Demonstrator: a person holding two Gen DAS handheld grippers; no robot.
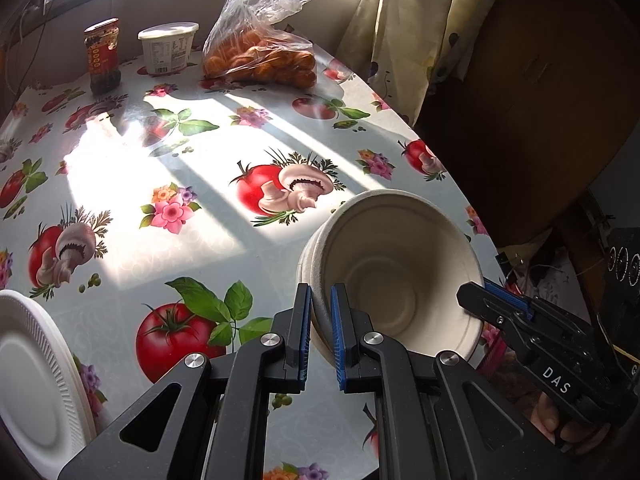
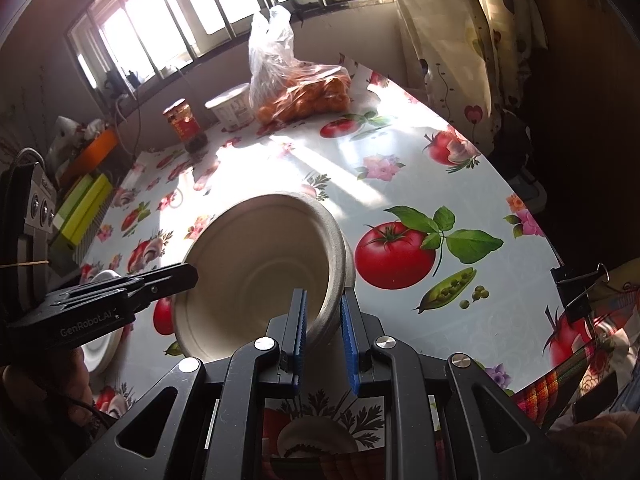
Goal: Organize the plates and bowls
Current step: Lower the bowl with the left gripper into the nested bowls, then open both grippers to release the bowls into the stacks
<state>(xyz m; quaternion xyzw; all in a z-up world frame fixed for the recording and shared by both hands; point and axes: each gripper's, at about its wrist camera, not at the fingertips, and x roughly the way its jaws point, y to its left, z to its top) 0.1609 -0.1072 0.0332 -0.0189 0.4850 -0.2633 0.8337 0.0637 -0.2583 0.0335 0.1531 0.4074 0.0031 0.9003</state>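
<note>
Held off the table (image 1: 168,184), tilted, mouth toward both cameras: nested bowls (image 1: 400,276), at least two rims showing one inside the other; clamped at opposite sides of the rim by both grippers. Left gripper (image 1: 320,336) closed tight on the near-left rim, blue pads pressing wall and lip between them; right gripper (image 2: 324,336) likewise clamped on the rim at its own side, one pad inside, one outside. Seen from the left view, right gripper's (image 1: 492,304) tip meeting the bowls' right edge; seen from the right view, left gripper (image 2: 176,278) reaching the bowls (image 2: 260,276) from the left. Lying flat at the table's near-left edge: white plates (image 1: 36,372), ribbed rim, stacked by the look of the edges, well apart from the bowls; same plates (image 2: 104,344) partly hidden behind the left gripper in the right view. Standing at the far end under the window: jar (image 1: 102,56), white tub (image 1: 168,48), bag of oranges (image 1: 260,52), close together in a row. Draped over the table: cloth printed with tomatoes, mushrooms, flowers, barred with sunlight.
</note>
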